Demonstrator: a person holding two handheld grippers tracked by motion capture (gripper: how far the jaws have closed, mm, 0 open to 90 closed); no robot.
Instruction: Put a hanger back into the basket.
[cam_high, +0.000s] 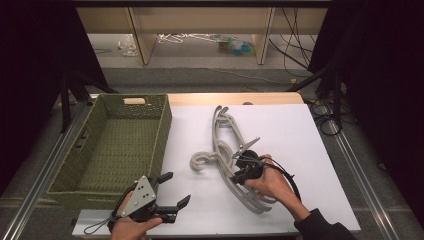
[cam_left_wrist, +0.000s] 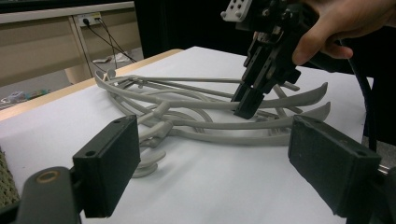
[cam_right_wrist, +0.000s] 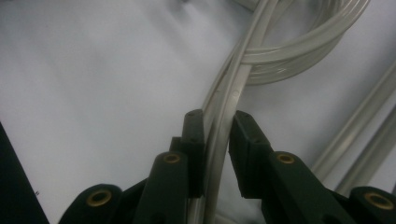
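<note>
the hangers (cam_high: 235, 160) lay in a tangled grey pile on the white sheet (cam_high: 300, 150), right of the green basket (cam_high: 100, 150) and apart from it. the right gripper (cam_high: 243, 170) was down on the pile, its jaws clenched on one hanger arm (cam_right_wrist: 219, 140) that ran up between the pads. the left gripper (cam_high: 172, 189) hung near the sheet's front edge, just beside the basket's near corner, jaws wide apart and holding nothing, pointed toward the pile.
</note>
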